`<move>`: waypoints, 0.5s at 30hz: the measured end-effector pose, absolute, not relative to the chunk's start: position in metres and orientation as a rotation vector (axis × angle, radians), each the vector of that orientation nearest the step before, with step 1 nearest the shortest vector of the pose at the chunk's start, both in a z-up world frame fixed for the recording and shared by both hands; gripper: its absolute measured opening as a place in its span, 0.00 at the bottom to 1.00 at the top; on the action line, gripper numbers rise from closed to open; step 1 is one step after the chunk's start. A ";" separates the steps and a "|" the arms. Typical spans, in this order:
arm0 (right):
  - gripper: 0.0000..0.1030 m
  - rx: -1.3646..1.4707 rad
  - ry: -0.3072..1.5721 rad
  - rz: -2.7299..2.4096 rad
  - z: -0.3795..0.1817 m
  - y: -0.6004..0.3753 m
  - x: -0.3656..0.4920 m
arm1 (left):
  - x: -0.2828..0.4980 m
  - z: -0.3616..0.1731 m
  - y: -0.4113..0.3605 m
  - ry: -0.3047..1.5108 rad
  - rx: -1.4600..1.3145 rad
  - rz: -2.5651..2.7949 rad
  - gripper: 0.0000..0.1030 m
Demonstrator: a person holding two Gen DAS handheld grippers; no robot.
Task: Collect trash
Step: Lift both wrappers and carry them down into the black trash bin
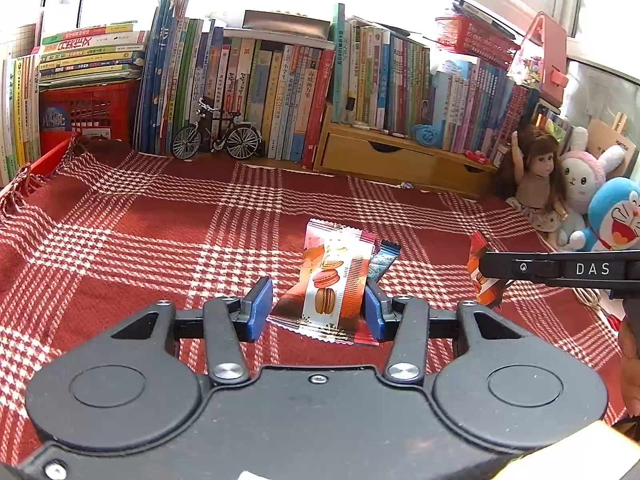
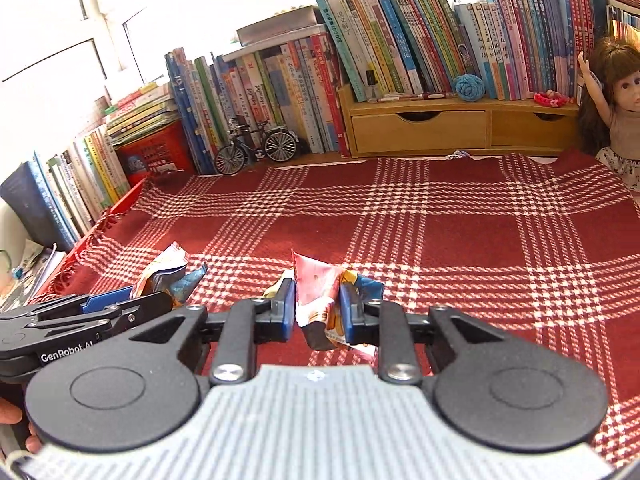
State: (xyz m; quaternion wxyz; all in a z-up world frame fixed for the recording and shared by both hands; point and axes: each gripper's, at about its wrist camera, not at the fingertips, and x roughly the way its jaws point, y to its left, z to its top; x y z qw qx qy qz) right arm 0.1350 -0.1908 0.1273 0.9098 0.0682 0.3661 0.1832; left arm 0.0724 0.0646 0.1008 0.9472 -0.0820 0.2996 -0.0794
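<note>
Bench (image 2: 460, 220) under the red plaid cloth looks clear of loose wrappers. Left tool (image 1: 318, 310) is clamped partway on the macaron wrapper bundle (image 1: 336, 280); right tool (image 2: 316, 306) is squeezed tight on crumpled wrappers (image 2: 320, 300). You're mid-carry, both loads off the cloth. Next you need a bin; none in view.

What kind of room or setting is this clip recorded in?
Most likely a child's study desk or play corner at home, by a window. A red plaid cloth covers the surface, rows of children's books line the back, and a doll and plush toys sit to the side.
</note>
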 end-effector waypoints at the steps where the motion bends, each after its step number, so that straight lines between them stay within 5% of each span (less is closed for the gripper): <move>1: 0.27 0.140 0.751 0.390 0.130 -0.192 0.126 | 0.063 0.103 0.066 0.605 -0.166 -0.167 0.44; 15: 0.27 0.151 0.771 0.545 0.140 -0.195 0.012 | -0.075 0.113 0.073 0.577 -0.135 -0.268 0.44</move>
